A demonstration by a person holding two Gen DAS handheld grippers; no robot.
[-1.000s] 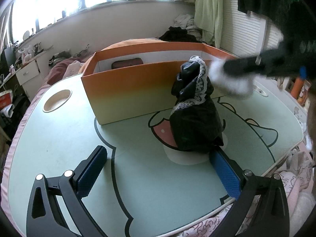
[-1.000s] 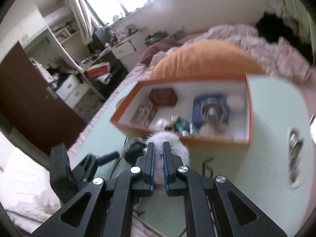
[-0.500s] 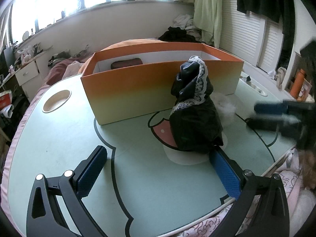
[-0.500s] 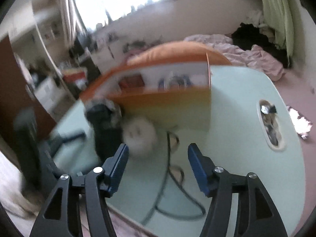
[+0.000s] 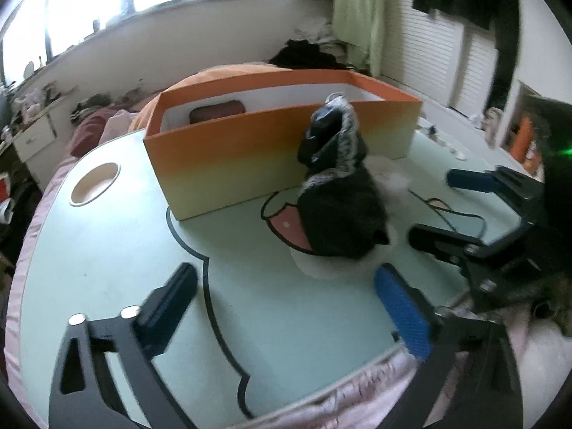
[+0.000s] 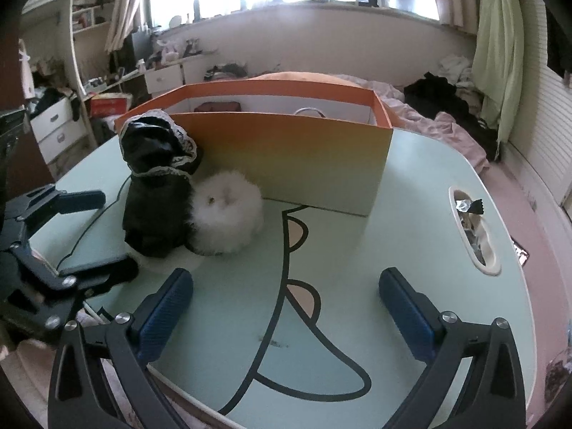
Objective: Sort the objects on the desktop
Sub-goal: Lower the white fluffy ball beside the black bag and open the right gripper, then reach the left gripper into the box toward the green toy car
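Dropped beside the black pouch [image 6: 157, 186], the puff [image 6: 225, 214] sits at eleven o'clock of my right hand-held gripper [image 6: 286, 307], whose jaws have just opened, empty, while the left hand-held gripper [image 5: 286, 304], nearer the pouch, has been narrowing on nothing.

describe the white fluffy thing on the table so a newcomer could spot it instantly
Find the orange box on the pale green table. In front of its near wall, outside the box, sits a round white fluffy puff, touching a black lace-trimmed bag on its left. It is the only white, furry object there.

Both wrist cameras are sitting low behind their own jaws, looking obliquely down across the pale green surface [image 5: 107, 250] toward the window. Both are taking in the orange box [image 5: 250, 150] [image 6: 286, 164] ahead, each catching the other's jaws sideways.
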